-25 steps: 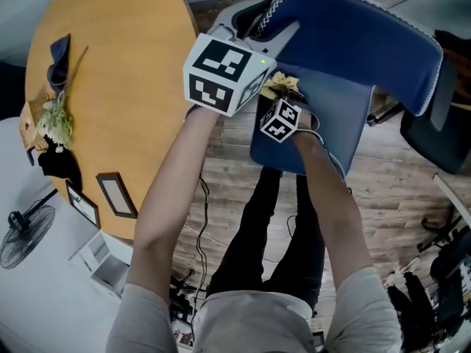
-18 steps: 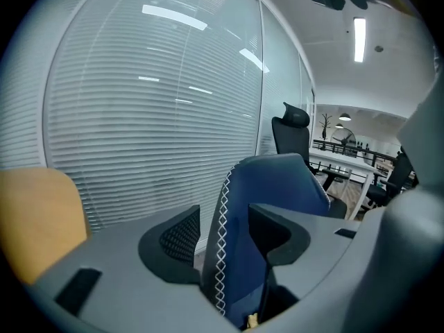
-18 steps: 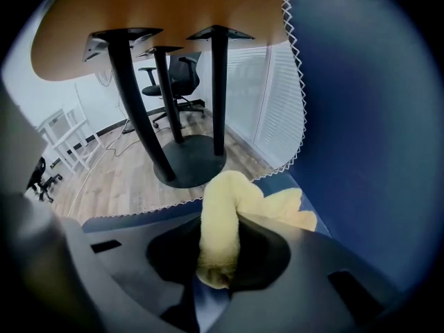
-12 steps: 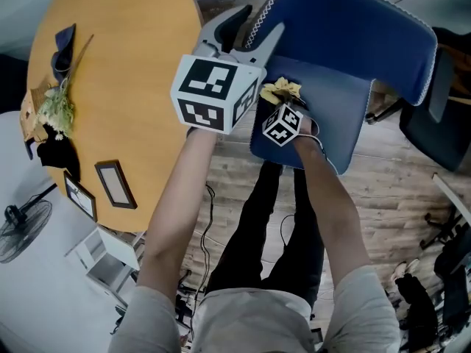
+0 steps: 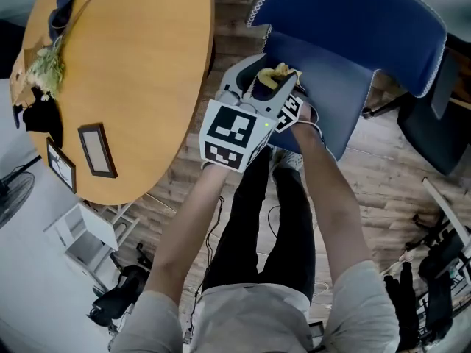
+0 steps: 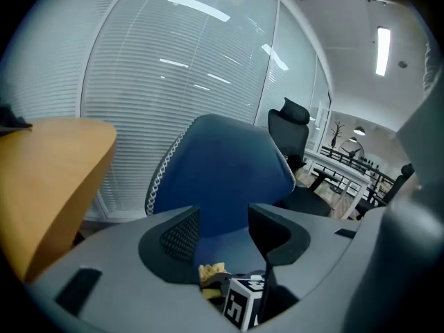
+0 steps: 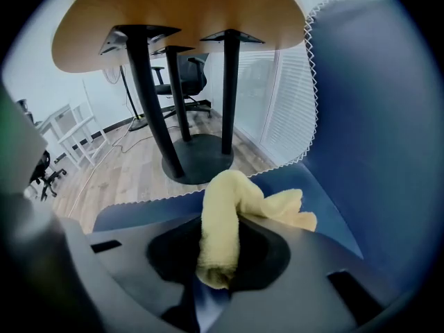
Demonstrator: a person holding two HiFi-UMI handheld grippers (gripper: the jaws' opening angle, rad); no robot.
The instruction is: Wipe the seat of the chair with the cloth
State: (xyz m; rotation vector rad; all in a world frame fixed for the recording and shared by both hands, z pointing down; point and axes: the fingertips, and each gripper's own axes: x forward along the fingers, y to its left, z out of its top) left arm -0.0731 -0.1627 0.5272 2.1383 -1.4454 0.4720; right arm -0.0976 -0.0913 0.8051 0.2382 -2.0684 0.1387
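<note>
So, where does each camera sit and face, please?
Head view: on the head, steeply down onto the blue fabric chair; both forearms show.
Left gripper view: on the left gripper, facing the backrest; open jaws.
Right gripper view: on the right gripper, facing the round wooden table; jaws hold the yellow cloth.
All share the cloth.

One blue chair [image 5: 346, 28], one yellow cloth [image 5: 278, 73], one round table [image 5: 125, 65], two picture frames [image 5: 96, 150].

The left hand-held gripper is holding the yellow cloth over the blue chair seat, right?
Not quite. It is the right hand-held gripper that holds the yellow cloth over the blue chair seat. The right gripper view shows its jaws shut on the cloth. The left hand-held gripper has its jaws apart and grips nothing.
</note>
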